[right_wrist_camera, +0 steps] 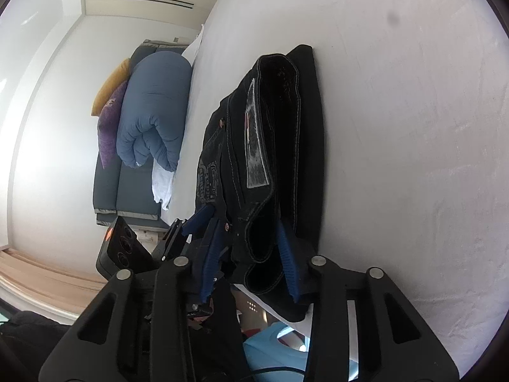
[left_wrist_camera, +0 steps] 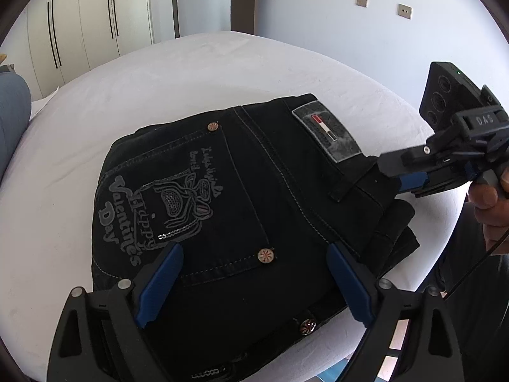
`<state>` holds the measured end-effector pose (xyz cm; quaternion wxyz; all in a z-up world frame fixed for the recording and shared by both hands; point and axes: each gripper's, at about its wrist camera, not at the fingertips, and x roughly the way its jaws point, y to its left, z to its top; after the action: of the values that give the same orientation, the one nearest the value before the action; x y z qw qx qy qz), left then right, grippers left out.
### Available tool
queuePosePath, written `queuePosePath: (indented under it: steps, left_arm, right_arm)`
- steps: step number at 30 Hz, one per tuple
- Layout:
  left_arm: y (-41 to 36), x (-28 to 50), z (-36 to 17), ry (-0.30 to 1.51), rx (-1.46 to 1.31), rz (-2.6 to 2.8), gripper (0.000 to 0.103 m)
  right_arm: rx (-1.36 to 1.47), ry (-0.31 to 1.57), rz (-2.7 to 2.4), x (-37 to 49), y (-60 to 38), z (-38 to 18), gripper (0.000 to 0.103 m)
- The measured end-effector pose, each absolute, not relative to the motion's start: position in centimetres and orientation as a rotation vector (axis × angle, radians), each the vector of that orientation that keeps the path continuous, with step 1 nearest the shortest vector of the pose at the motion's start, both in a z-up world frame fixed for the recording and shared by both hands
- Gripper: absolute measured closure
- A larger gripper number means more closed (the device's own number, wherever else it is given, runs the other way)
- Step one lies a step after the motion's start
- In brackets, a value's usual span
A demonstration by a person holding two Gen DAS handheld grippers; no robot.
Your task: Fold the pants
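Black pants (left_wrist_camera: 254,191) lie folded into a thick packet on the white bed (left_wrist_camera: 191,73), back pocket with grey print and waist patch facing up. My left gripper (left_wrist_camera: 254,273) hovers over the near end of the packet, jaws wide open, blue pads on either side of the pocket rivet and clear of the cloth. My right gripper (left_wrist_camera: 410,181) comes in from the right at the waistband end. In the right wrist view the pants (right_wrist_camera: 280,127) run away from me, and the right gripper (right_wrist_camera: 249,264) has the folded waistband edge between its blue pads, which press on it.
A hand (left_wrist_camera: 490,203) holds the right gripper at the bed's right edge. A rolled blue duvet (right_wrist_camera: 152,121) and purple and yellow cushions (right_wrist_camera: 109,121) lie on a grey couch (right_wrist_camera: 108,191) beyond the bed. White wardrobes (left_wrist_camera: 79,31) and a door (left_wrist_camera: 245,0) stand behind.
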<state>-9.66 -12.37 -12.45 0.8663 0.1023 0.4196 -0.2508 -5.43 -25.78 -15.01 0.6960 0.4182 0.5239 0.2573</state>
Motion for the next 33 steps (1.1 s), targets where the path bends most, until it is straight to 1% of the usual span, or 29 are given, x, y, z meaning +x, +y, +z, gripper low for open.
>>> queuePosePath:
  steps: [3,7,10,11,12,13,17,18,20,21,22,23,25,26,27,28,29,33]
  left_arm:
    - [-12.4,-9.6,-12.2,0.881,0.219,-0.534,0.01]
    - [-11.7,-9.5,-11.0,0.859,0.194,-0.524,0.01]
    - [-10.9,-8.6,-11.3,0.89,0.166,-0.498,0.011]
    - [-10.4,-8.5,-11.1,0.896,0.153,-0.495,0.014]
    - [-10.0,-8.4,-10.8,0.894,0.133,-0.497,0.015]
    - [-9.6,-8.2,-10.2,0.885,0.11,-0.499,0.015]
    - [-8.2,-5.8,-7.9,0.835,0.059,-0.489,0.015]
    - [-7.8,-4.9,-7.5,0.828,0.048,-0.478,0.016]
    - [-6.9,-2.7,-7.1,0.834,-0.001,-0.47,0.023]
    - [-6.5,-1.7,-7.2,0.852,-0.024,-0.474,0.023]
    - [-6.0,-0.4,-7.6,0.881,-0.052,-0.474,0.027]
    - [-5.8,0.4,-8.0,0.903,-0.062,-0.47,0.034]
    - [-5.3,1.8,-8.9,0.95,-0.077,-0.472,0.04]
    - [-5.2,2.4,-9.5,0.967,-0.077,-0.472,0.042]
    - [-5.1,2.9,-10.2,0.992,-0.072,-0.473,0.043]
    - [-5.1,3.2,-10.9,1.008,-0.07,-0.472,0.05]
    - [-4.9,3.5,-11.6,1.022,-0.082,-0.475,0.053]
    - [-4.4,3.6,-12.9,1.028,-0.109,-0.504,0.054]
  right_arm:
    - [0.883,1.215,0.553,-5.7,-25.1,-15.7,0.079]
    - [0.915,1.193,0.526,-6.7,-25.7,-16.2,0.079]
    - [0.828,1.221,0.435,-8.1,-26.3,-16.2,0.079]
    - [0.802,1.236,0.409,-8.5,-26.5,-16.2,0.079]
    - [0.795,1.226,0.391,-8.9,-26.9,-15.7,0.079]
    - [0.779,1.193,0.372,-9.2,-27.1,-14.7,0.074]
    - [0.819,1.031,0.482,-7.9,-26.6,-10.4,0.074]
    - [0.826,1.007,0.521,-6.9,-25.9,-9.7,0.074]
    - [0.831,0.993,0.578,-4.4,-23.9,-9.4,0.074]
    - [0.836,1.005,0.598,-3.0,-22.8,-9.8,0.074]
    - [0.835,1.029,0.6,-1.7,-21.8,-10.6,0.074]
    - [0.836,1.062,0.59,-0.6,-21.0,-11.7,0.074]
    - [0.856,1.128,0.556,0.7,-20.0,-14.2,0.075]
    - [0.841,1.17,0.501,1.1,-19.9,-15.6,0.078]
    - [0.832,1.202,0.454,1.1,-20.0,-17.3,0.091]
    - [0.846,1.191,0.441,0.9,-20.3,-18.0,0.103]
    - [0.878,1.173,0.444,0.5,-20.9,-18.7,0.103]
    - [0.957,1.12,0.431,-1.7,-22.4,-19.9,0.103]
